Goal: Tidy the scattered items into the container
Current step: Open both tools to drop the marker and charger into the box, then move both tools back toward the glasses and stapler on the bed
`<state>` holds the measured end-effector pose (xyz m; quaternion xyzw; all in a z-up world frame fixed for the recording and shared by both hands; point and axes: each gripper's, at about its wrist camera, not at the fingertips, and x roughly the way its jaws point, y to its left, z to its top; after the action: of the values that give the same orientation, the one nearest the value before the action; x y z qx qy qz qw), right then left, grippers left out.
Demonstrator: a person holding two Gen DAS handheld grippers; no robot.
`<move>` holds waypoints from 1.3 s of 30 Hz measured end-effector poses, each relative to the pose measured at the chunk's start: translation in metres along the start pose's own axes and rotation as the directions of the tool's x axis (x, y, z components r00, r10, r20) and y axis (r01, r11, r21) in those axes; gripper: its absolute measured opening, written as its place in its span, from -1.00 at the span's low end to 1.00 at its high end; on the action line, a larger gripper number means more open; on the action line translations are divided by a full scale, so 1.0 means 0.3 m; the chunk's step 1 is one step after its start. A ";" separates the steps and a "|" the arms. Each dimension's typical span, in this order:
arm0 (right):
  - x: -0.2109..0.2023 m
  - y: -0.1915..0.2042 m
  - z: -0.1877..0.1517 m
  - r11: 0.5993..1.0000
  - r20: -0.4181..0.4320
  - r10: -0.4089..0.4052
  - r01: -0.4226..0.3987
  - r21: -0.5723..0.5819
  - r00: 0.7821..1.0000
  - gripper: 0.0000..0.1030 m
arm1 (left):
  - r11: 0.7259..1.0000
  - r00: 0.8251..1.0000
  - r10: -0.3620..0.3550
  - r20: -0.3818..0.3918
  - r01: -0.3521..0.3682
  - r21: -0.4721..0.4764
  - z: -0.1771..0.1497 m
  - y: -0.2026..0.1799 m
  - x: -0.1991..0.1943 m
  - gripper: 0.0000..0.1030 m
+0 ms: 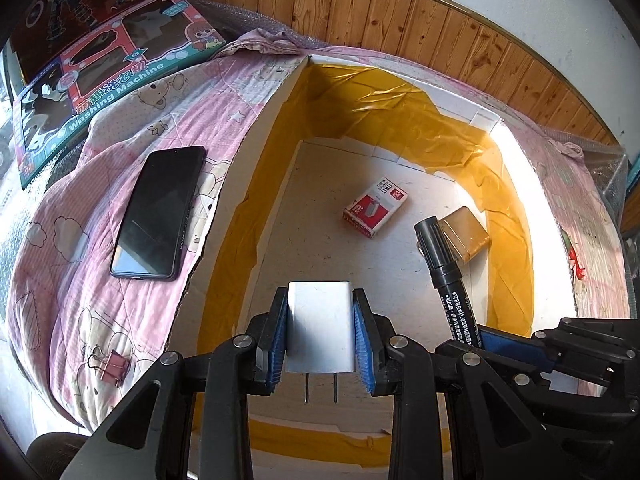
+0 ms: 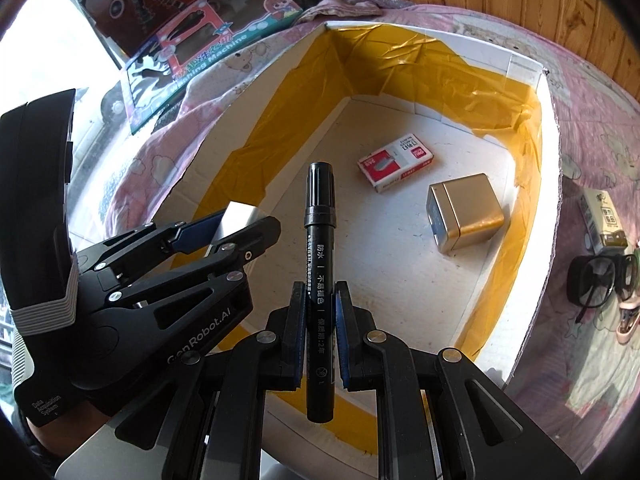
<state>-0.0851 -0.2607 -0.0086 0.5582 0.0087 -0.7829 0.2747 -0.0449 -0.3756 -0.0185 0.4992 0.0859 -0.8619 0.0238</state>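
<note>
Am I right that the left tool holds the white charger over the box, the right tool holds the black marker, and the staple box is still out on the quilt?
Not quite. The staple box already lies on the floor of the box, beside the gold tin, as the right wrist view shows. The rest holds: left tool grips the white charger, right tool grips the black marker.

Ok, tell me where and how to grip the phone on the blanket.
Grip the phone across its two long edges near the middle, coming straight down from above. It lies flat, screen up, on the soft blanket, so only the thin sides offer a hold; pressing into the bedding should let the fingers get under the edges.
</note>
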 end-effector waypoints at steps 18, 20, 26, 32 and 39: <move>-0.201 -0.012 -0.061 0.997 0.177 0.063 -0.055 -0.049 0.982 -0.43 | 0.999 0.998 0.019 0.065 -0.017 -0.045 -0.001 -0.023 -0.133 -0.26; -0.227 -0.015 -0.081 0.997 0.196 0.069 -0.058 -0.058 0.978 -0.43 | 0.999 0.997 0.019 0.075 -0.016 -0.043 -0.009 -0.038 -0.161 -0.26; -0.315 -0.050 -0.154 0.989 0.276 0.144 -0.129 -0.070 0.950 -0.43 | 0.999 0.994 0.037 0.105 -0.036 -0.009 -0.033 -0.099 -0.240 -0.26; -0.413 -0.107 -0.203 0.978 0.362 0.209 -0.203 -0.055 0.909 -0.42 | 0.999 0.987 0.044 0.156 -0.047 0.020 -0.053 -0.178 -0.325 -0.26; -0.493 -0.172 -0.244 0.966 0.401 0.247 -0.257 -0.030 0.882 -0.42 | 0.997 0.980 0.010 0.199 -0.027 0.078 -0.080 -0.293 -0.396 -0.26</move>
<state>-0.0107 -0.1315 0.0786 0.3852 -0.1302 -0.8383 0.3632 0.0241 -0.2901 0.0835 0.4124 0.0436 -0.9097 0.0201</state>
